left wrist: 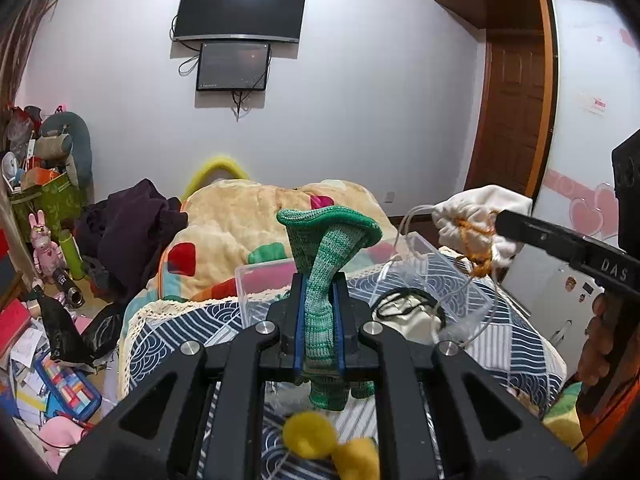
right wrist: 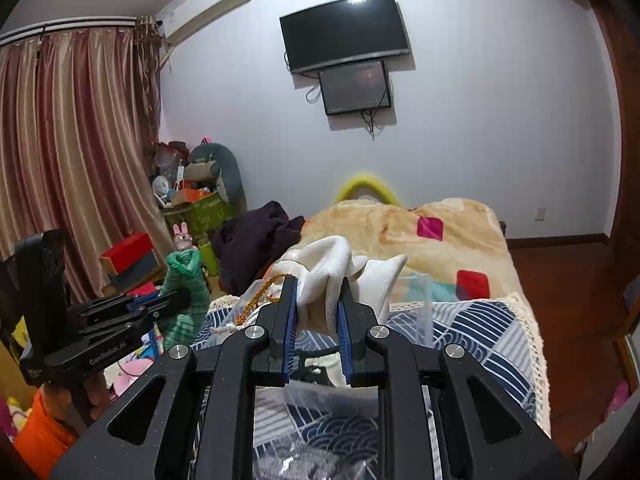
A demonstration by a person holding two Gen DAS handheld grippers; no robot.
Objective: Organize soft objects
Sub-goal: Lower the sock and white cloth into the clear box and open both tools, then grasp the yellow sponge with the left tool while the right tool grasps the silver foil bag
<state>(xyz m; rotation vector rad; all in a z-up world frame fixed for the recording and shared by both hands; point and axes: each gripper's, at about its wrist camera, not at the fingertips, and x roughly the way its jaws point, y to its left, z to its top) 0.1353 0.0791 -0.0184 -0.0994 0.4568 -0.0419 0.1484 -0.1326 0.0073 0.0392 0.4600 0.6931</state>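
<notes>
Left tongs pinch green knitted glove upright, cuff topmost.

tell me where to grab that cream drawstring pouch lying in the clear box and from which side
Grip the bunched fabric of the cream pouch near its black cord, coming straight down from above: the clear box walls block side approaches, and the pouch lies flat and slack.

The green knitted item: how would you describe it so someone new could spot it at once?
Start at the bed with the navy wave-patterned cover. Above its near end, the left claw is shut on a green knitted glove, cuff flaring upward. The right claw holds white cloth; only this one is green-striped knit.
</notes>
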